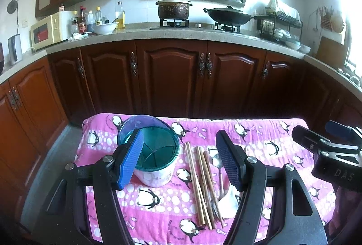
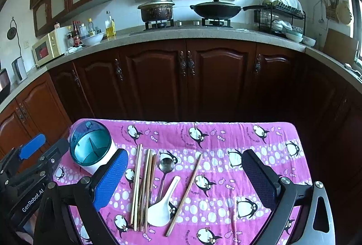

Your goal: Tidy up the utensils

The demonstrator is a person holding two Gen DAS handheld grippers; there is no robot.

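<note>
While both the left gripper and right gripper hover wide open and empty, the bamboo chopsticks (bunched beside the utensil holder) could scatter under a clumsy pinch

Window glare right, fisheye-warped edges

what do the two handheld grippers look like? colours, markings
Both match: black angular linkage frames with silver pivot bolts and triangular cutouts, carrying flat rectangular blue finger pads with a fine ribbed texture. Left gripper has white "GenRobot.AI" lettering on its body, seen from the right wrist camera; right gripper shows "DAS" lettering in the left wrist view. No cables or sleeves visible.
</note>
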